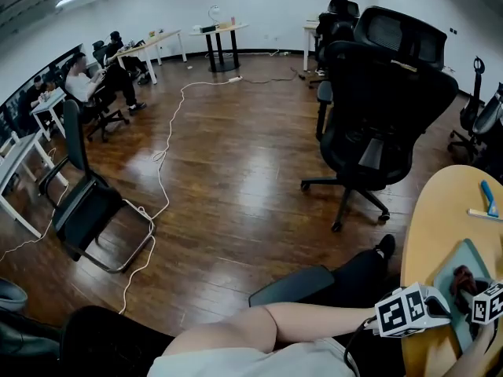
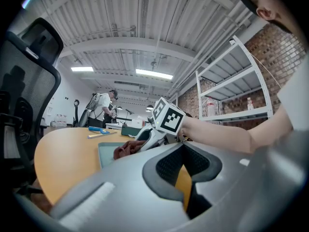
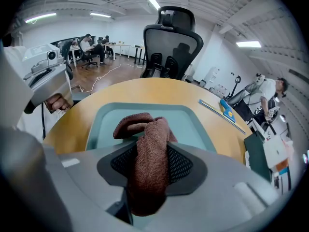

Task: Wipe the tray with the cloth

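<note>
Brown cloth: it is bunched up. My right fingers pinch one end. The far end rests on the tray.
Green tray: it lies flat on the tabletop, right under my right gripper.
Right gripper: my fingers are clamped tight on the cloth, over the near part of the tray.
Left gripper: my fingers are a little apart, with nothing between them. It hangs at the near left edge of the tabletop, just left of the tray.
Tabletop: it is round and made of yellow-brown wood.
Blue tool: it lies on the tabletop to the far right, well apart from the tray.
Black chair: it stands at the far edge of the tabletop.
White cable: it runs across the dark wood floor.
People: they sit at desks at the far left of the room.
</note>
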